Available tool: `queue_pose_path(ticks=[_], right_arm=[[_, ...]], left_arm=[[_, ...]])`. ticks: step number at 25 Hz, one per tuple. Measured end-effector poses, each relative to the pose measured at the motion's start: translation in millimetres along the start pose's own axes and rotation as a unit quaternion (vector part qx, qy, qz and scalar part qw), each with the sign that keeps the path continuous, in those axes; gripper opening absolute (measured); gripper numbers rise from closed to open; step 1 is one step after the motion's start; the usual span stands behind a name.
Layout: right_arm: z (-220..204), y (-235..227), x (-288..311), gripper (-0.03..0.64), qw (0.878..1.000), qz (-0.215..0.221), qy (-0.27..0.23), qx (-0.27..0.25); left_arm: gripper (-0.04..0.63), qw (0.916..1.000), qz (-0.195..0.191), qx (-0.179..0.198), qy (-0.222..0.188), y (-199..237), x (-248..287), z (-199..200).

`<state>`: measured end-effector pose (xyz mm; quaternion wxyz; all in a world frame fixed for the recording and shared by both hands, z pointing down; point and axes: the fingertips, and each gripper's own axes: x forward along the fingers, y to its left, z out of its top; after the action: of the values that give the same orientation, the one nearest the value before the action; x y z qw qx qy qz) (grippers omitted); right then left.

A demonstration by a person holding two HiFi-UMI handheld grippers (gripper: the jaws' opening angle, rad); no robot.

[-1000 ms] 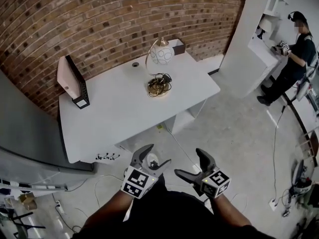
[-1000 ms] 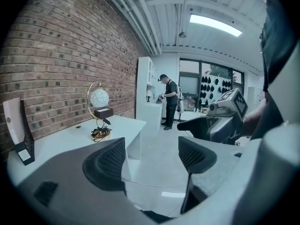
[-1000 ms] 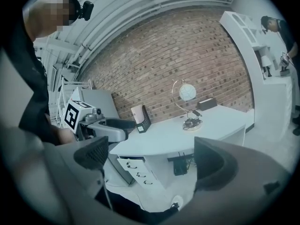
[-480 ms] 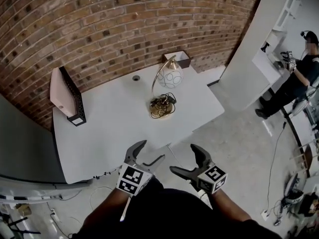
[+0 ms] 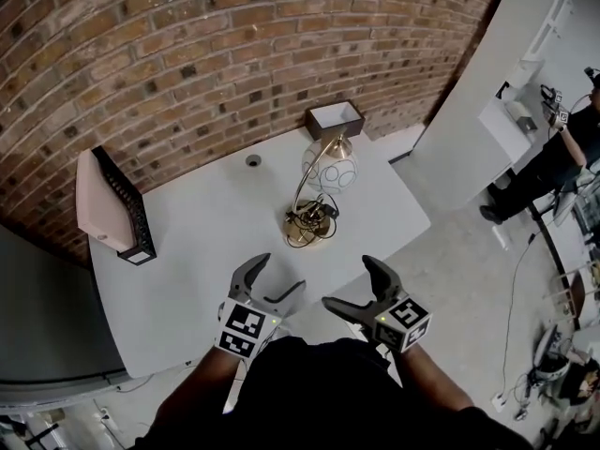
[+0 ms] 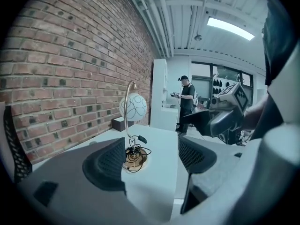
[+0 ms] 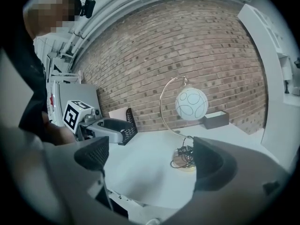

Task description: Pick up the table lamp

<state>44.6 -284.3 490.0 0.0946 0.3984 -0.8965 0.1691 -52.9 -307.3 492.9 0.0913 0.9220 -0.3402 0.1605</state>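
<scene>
Here, a white bench (image 5: 202,242) stands against a red brick wall (image 5: 187,54). The table lamp (image 5: 330,171) stands upright on the bench, toward its far right part. It has a round brass base, a thin curved brass stem, and a white globe shade with looping line patterns hanging from the top of the stem. A dark cord (image 5: 319,216) lies coiled on the base. Behind the lamp, near the wall, sits a small dark open box (image 5: 335,117). At the bench's left end is a black mesh holder (image 5: 129,209) with a pale pink flat item beside it.

The left hand-held gripper (image 5: 277,279) and the right hand-held gripper (image 5: 349,282) hover side by side over the bench's near edge, apart from the lamp. Both have their jaws spread wide with nothing gripped. Each gripper view looks through the gap toward the lamp. A person in dark clothes (image 5: 562,148) stands at the far right.
</scene>
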Motion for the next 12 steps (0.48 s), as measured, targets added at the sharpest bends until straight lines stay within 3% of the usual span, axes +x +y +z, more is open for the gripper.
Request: queue_pose_path(ticks=[6, 12], right_arm=[[5, -20, 17, 0.561, 1.0, -0.003, 0.007, 0.009], [13, -45, 33, 0.554, 1.0, 0.019, 0.017, 0.006]], left_arm=[[0.353, 1.0, -0.001, -0.002, 0.007, 17, 14, 6], [0.354, 0.9993, 0.035, -0.016, 0.006, 35, 23, 5]])
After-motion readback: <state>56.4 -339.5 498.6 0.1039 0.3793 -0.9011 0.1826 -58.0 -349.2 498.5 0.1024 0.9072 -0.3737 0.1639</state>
